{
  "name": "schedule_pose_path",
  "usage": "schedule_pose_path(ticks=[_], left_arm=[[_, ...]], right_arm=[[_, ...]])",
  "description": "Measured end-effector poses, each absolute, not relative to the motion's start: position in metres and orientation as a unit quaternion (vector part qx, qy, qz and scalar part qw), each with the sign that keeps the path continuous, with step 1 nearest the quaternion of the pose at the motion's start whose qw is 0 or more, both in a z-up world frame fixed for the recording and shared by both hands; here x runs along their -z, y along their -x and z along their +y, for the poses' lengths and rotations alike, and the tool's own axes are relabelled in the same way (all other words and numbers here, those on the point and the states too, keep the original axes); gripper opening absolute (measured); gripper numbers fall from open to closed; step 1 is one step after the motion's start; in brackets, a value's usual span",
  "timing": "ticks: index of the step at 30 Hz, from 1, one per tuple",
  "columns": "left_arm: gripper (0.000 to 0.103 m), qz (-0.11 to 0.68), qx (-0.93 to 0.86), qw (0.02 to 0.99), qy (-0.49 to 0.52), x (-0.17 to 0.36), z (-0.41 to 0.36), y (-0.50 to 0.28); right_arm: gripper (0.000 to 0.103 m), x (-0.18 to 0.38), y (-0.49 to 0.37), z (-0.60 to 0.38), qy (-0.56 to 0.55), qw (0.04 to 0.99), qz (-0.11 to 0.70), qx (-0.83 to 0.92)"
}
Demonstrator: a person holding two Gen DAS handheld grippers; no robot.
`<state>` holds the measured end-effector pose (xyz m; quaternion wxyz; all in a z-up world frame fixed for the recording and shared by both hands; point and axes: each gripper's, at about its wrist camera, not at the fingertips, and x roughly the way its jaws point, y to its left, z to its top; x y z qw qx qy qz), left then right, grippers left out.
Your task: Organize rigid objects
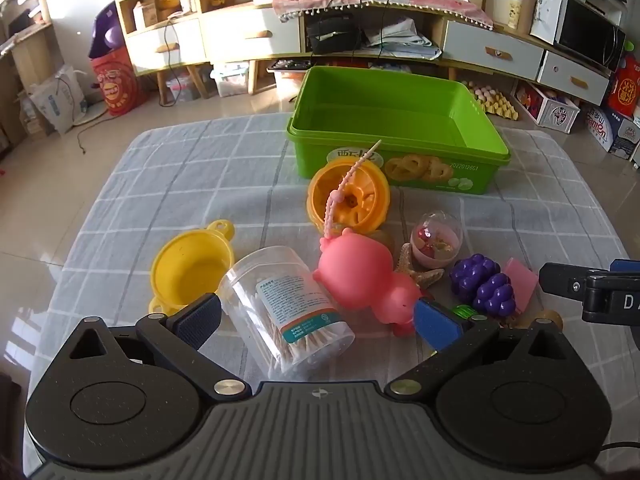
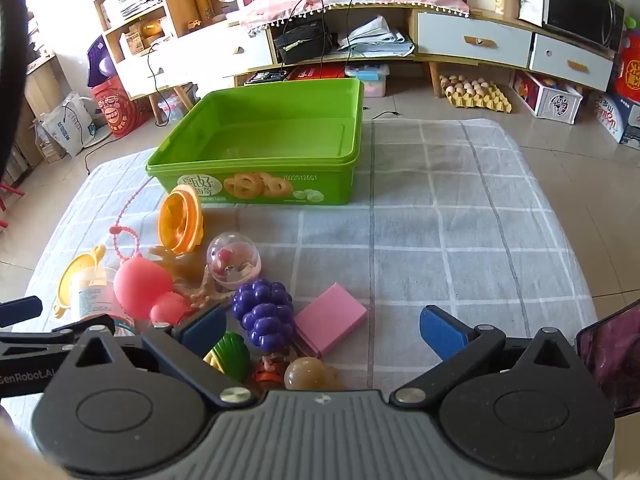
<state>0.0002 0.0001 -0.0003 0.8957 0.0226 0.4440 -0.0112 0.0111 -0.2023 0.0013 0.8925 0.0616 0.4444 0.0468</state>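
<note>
Clutter of toys (image 2: pixel 264 316) fronts green bin (image 2: pixel 256 190) on checked cloth (image 2: pixel 440 220).

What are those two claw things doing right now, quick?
Left gripper: open, empty, straddling the clear plastic cotton-swab jar.
Right gripper: open, empty.

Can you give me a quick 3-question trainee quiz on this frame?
1. True or false: the green bin already holds toys.
2. Which object lies between the left gripper fingers?
A. cotton swab jar
B. purple grapes
C. pink block
3. Fill in: the right gripper is ____ and holds nothing.

Key:
1. False, it looks empty.
2. A
3. open
</note>
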Motion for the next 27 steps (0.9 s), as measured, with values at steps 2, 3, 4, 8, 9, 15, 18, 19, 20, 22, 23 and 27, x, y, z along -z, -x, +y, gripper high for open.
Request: schedule_pose_path(ticks=[2, 3, 4, 8, 9, 15, 18, 19, 20, 22, 23, 27], left_arm=[[0.099, 0.450, 0.013, 0.893, -0.023, 0.0019, 0.0005, -0.0016], [0.099, 0.454, 0.014, 0.891, -0.024, 0.0031, 0.0010, -0.0030], [0.099, 0.458, 0.015, 0.889, -0.024, 0.0043, 0.0018, -0.0050], [0.099, 0.437, 0.016, 0.899, -0.021, -0.0039, 0.0023, -0.0009], [0.099, 0.434, 0.015, 0.901, -0.021, -0.0042, 0.0025, -0.0001], [0.099, 0.428, 0.016, 0.903, -0.023, -0.0025, 0.0010, 0.0010], [0.099, 0.429, 0.017, 0.903, -0.022, -0.0019, 0.0012, 0.0003], [0.099, 0.429, 0.017, 0.903, -0.021, -0.0020, 0.0014, 0.0001], [0.099, 0.428, 0.017, 0.904, -0.020, -0.0020, 0.0020, 0.0003], [0.099, 0.427, 0.017, 0.904, -0.020, -0.0020, 0.0020, -0.0001], [0.099, 0.427, 0.017, 0.904, -0.020, -0.0021, 0.0020, -0.0002], [0.099, 0.427, 0.018, 0.904, -0.020, -0.0020, 0.0017, -0.0001]], right_arm=[[0.076, 0.0008, -0.0118, -0.2023, -0.060, 0.889, 0.451, -0.052], [0.076, 0.0025, -0.0124, -0.2023, -0.059, 0.887, 0.455, -0.054], [0.076, 0.0044, -0.0132, -0.2026, -0.057, 0.885, 0.458, -0.056], [0.076, 0.0018, -0.0105, -0.1985, -0.046, 0.891, 0.450, -0.044], [0.076, 0.0015, -0.0108, -0.1982, -0.045, 0.892, 0.449, -0.043], [0.076, 0.0032, -0.0110, -0.1952, -0.040, 0.895, 0.442, -0.043], [0.076, 0.0029, -0.0110, -0.1936, -0.037, 0.896, 0.441, -0.045], [0.076, 0.0027, -0.0109, -0.1935, -0.037, 0.896, 0.441, -0.045], [0.076, 0.0025, -0.0108, -0.1934, -0.037, 0.896, 0.441, -0.045], [0.076, 0.0027, -0.0103, -0.1935, -0.038, 0.896, 0.440, -0.045], [0.076, 0.0027, -0.0104, -0.1935, -0.039, 0.896, 0.440, -0.045], [0.076, 0.0021, -0.0099, -0.1940, -0.040, 0.896, 0.440, -0.044]])
